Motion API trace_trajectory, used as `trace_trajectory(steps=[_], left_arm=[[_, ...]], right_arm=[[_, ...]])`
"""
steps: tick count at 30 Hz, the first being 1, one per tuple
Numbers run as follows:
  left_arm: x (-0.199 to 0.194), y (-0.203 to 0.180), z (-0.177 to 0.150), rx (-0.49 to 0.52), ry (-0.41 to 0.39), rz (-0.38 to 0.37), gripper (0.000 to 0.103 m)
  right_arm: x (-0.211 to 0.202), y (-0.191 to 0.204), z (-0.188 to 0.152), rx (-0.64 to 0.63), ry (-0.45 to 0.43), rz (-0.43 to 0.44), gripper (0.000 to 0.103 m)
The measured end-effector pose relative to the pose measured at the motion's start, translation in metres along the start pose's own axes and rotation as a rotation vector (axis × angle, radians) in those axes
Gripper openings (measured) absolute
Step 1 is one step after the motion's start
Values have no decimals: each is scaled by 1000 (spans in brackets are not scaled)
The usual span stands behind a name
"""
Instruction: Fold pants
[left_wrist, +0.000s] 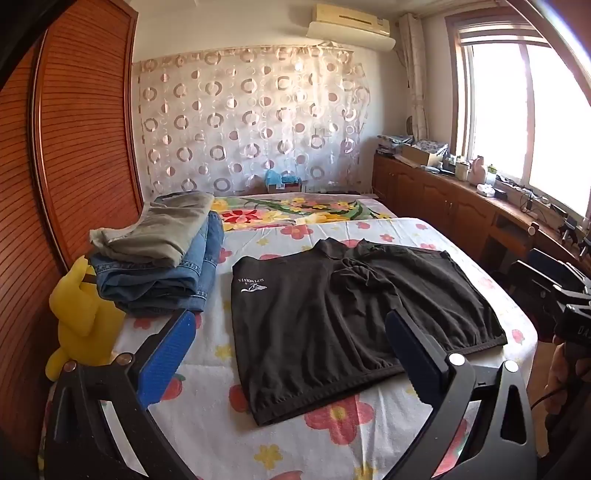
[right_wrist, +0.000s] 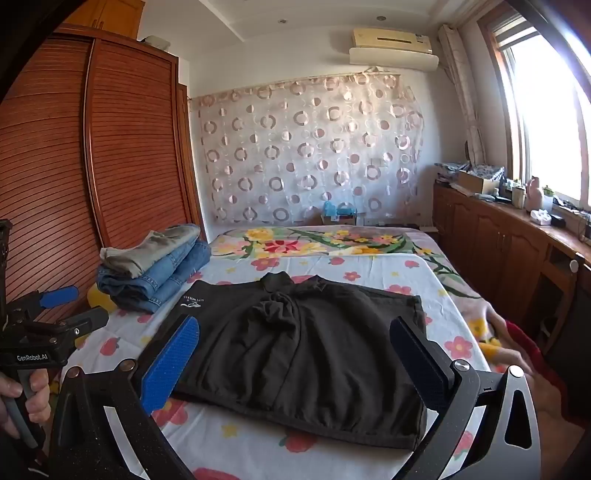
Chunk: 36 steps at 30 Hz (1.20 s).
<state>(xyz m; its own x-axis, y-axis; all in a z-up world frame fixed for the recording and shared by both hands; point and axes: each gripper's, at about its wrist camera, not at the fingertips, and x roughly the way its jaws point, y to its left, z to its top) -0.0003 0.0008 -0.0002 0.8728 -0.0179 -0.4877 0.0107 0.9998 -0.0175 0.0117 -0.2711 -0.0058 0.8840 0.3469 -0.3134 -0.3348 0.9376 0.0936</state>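
left gripper (left_wrist: 291, 354): jaws stood wide apart, empty, above the black fabric shorts (left_wrist: 347, 321);
right gripper (right_wrist: 295, 358): jaws likewise spread, holding nothing

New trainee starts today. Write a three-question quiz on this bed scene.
1. True or false: the black pants lie spread flat on the bed.
2. What tops the folded jeans? A) grey garment B) pillow C) box
3. Fill in: both grippers' jaws stand ____.

Key: 1 true. 2 A, the grey garment. 3 open, left gripper and right gripper alike, holding nothing.
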Motion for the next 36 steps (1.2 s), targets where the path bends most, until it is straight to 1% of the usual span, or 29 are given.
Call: trace_trajectory(steps=[3,36], left_arm=[[1,0,0,-5,14,-2,103],[1,0,0,-4,2,3,103]], right_arm=[[0,0,0,-3,1,-1,103],[-1,0,-2,-5,2,0,103]])
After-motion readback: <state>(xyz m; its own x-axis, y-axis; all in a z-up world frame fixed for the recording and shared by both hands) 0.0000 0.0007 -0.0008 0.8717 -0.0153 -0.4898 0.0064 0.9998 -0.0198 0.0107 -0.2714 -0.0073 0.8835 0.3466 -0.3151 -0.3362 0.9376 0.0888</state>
